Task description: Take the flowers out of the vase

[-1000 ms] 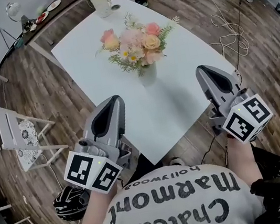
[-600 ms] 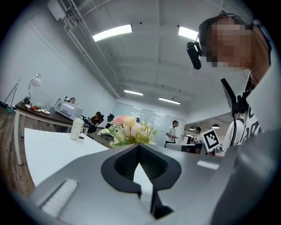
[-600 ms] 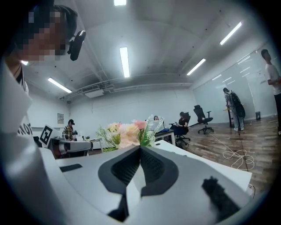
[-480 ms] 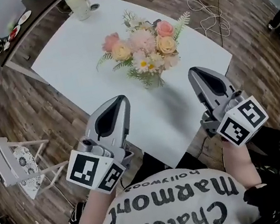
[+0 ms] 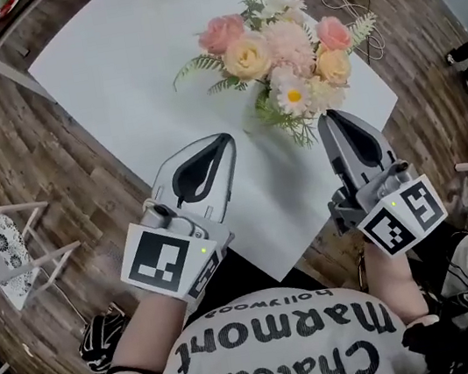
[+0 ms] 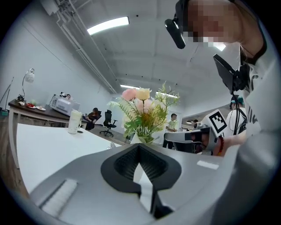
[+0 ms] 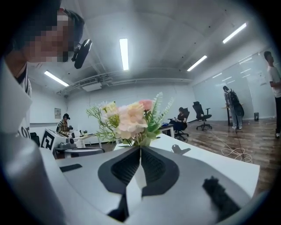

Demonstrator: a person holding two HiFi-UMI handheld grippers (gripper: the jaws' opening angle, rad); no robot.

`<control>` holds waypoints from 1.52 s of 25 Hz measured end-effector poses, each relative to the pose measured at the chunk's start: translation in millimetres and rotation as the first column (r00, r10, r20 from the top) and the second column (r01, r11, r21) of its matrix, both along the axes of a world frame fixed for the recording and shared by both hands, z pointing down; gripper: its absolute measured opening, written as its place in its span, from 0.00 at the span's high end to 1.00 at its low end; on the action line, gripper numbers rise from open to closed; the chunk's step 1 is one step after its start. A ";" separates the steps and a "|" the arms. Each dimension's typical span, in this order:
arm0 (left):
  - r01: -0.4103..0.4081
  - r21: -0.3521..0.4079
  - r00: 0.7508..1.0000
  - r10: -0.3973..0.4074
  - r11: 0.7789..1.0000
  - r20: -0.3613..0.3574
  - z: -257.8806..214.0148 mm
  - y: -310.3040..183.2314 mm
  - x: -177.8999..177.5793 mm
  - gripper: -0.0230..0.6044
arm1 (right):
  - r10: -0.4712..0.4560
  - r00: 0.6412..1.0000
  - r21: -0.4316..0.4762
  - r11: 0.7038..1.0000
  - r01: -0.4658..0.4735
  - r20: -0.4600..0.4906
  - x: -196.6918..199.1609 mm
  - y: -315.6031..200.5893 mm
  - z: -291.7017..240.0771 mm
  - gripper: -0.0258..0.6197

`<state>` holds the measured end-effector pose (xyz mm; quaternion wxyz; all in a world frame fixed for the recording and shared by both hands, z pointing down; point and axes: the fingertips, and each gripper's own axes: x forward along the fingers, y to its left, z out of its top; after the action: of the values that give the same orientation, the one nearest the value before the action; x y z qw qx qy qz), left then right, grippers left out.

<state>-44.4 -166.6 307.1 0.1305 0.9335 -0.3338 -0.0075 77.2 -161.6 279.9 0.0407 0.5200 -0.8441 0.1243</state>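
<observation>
A bouquet of pink, peach and cream flowers (image 5: 283, 53) with green fern sprigs stands in its vase (image 6: 137, 139) on a white worktop (image 5: 134, 65), towards the worktop's right-hand part as seen from the head view; from above, the blooms hide nearly all of the vase. The left tongs (image 5: 225, 141) hang over the near part of the worktop to the left of the bouquet, pads pressed together with nothing between them, and in the left gripper view the vase and flowers rise straight ahead of the closed tips. The right tongs (image 5: 327, 117) sit just beside the bouquet's near right edge, close to the lowest greenery, likewise closed and empty; whether the tips brush the leaves cannot be made out. A pale cup (image 6: 75, 121) stands far back on the worktop. Around it lie a dark wooden floor (image 5: 27, 172), a white chair (image 5: 5, 251) at left, and a loose coil of cable (image 5: 345, 3) beyond the worktop's far right edge.
</observation>
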 end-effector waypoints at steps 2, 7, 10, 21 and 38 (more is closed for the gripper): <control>0.005 -0.009 1.000 -0.005 1.000 -0.015 4.9 -1.8 1.9 0.96 | -0.011 1.000 0.004 1.000 0.011 0.007 -1.6 -3.8 0.9 0.94; 0.006 0.007 1.000 -0.006 1.000 -0.028 10.7 -3.8 5.4 0.98 | -0.059 0.998 0.011 0.998 0.059 -0.013 -8.5 -10.7 6.0 0.93; -0.024 -0.026 1.000 0.024 0.999 0.010 20.6 -0.3 11.7 0.77 | -0.088 0.996 -0.004 0.996 0.087 -0.025 -11.8 -12.6 12.5 0.74; -0.130 0.087 0.968 0.107 0.988 0.227 68.2 -39.6 73.3 0.42 | -0.088 0.993 0.002 0.996 0.088 -0.077 -7.0 -20.0 12.8 0.71; -0.230 0.109 0.949 0.198 0.967 0.246 90.1 -57.2 111.0 0.39 | -0.120 0.989 -0.009 0.993 0.120 -0.083 -6.7 -31.9 16.6 0.70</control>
<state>66.6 -223.8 397.2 0.0264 0.9654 -0.2422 0.0936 70.5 -193.5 296.6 0.0842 0.4730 -0.8712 0.1014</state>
